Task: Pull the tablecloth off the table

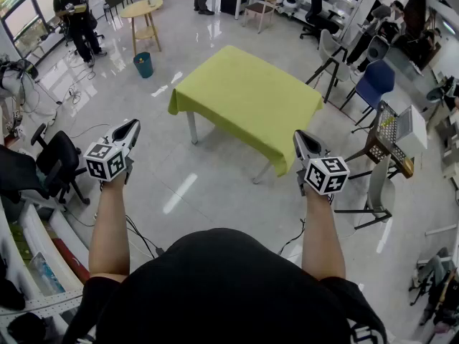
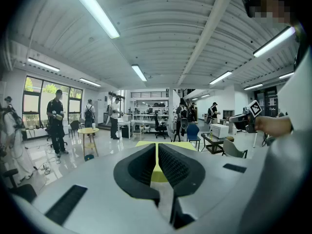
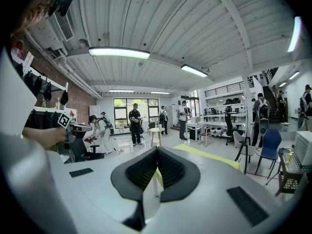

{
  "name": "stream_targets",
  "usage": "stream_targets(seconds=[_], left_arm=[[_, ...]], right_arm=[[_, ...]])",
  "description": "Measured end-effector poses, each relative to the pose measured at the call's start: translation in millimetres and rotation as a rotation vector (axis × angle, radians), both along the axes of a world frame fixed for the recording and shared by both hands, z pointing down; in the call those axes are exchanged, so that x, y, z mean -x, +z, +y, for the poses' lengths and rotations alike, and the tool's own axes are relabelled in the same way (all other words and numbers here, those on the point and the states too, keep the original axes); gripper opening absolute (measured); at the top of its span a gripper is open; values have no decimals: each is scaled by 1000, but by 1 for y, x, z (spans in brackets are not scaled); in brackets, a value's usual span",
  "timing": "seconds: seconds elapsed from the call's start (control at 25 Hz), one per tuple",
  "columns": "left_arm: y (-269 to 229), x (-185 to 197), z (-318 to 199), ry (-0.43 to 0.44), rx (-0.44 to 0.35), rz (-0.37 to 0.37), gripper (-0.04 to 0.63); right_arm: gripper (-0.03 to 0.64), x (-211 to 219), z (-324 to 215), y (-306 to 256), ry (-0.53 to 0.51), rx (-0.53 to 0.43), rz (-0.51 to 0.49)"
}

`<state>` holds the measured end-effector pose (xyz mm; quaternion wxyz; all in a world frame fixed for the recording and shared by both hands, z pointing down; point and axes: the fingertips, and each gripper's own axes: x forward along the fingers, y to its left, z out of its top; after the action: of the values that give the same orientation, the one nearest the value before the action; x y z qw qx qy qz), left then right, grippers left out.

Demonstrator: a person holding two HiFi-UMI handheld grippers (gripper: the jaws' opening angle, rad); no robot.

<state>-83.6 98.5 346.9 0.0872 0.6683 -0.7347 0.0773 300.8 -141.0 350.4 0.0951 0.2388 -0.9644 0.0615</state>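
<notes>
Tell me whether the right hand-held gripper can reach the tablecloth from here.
Probably not yet: the right hand-held gripper is shut and short of the tablecloth, bare floor between. Nothing blocks the way; a step forward should do.

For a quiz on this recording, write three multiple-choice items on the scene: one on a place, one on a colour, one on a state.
1. Where is the yellow-green fabric tablecloth?
A. spread over the white-legged table
B. heaped on the floor
C. hanging from a chair

2. What colour is the small round bin beside the round wooden table?
A. red
B. teal
C. white

3. How do the left gripper and right gripper stand?
A. both shut, empty
B. both wide open
C. both shut on the tablecloth

1 A: the cloth covers the tabletop.
2 B: the head view shows it teal.
3 A: each gripper view shows jaws together, short of the table.
</notes>
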Motion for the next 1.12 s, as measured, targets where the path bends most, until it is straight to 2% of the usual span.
stream_targets(seconds=[0.32,0.72,0.92,1.12], left_arm=[[7,-9,-5,6,28,4,35],[10,-27,-19,6,39,6,35],[10,-17,-19,-3,45,11,34],[19,9,-30,-6,47,28,35]], right_arm=[[17,4,-8,3,-20,1,10],[15,-3,-31,7,-11,44,-51],[15,8,-39,13,-11,58,-34],[15,22,-51,17,11,53,-24]])
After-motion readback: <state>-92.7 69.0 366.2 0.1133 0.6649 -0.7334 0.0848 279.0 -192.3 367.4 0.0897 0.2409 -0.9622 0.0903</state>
